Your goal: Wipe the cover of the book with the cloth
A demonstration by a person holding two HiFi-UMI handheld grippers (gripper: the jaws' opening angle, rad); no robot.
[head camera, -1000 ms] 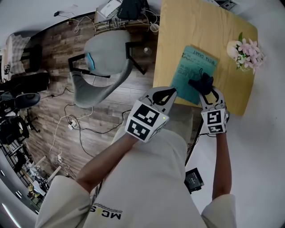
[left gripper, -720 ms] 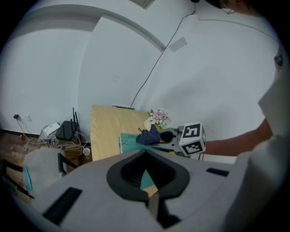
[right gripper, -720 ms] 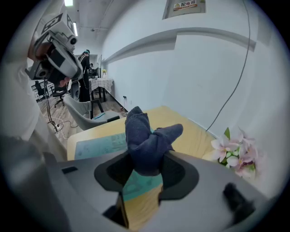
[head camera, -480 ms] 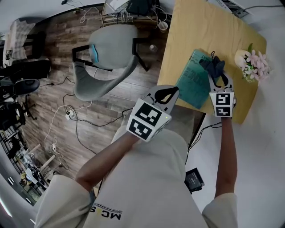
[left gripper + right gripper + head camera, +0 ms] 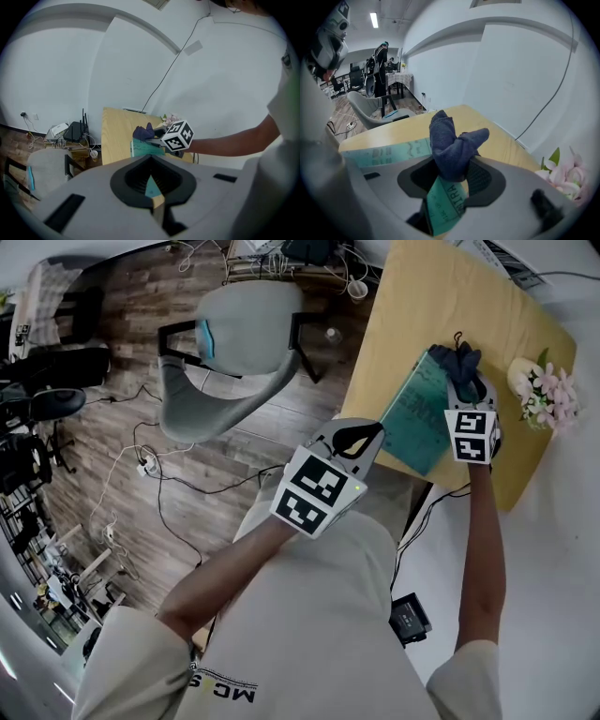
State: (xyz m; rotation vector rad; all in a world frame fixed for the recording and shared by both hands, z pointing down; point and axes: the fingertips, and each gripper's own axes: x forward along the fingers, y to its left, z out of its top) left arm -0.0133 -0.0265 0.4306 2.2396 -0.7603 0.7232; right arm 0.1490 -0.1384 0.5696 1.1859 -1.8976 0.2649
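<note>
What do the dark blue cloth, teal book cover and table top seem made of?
The dark blue cloth looks like soft matte fabric: it bunches in thick folds. The teal book cover seems paper or card, smooth, flat, with dark print; coating unclear. The light yellow table top is wood or wood-look laminate, with faint grain; can't tell which.
</note>
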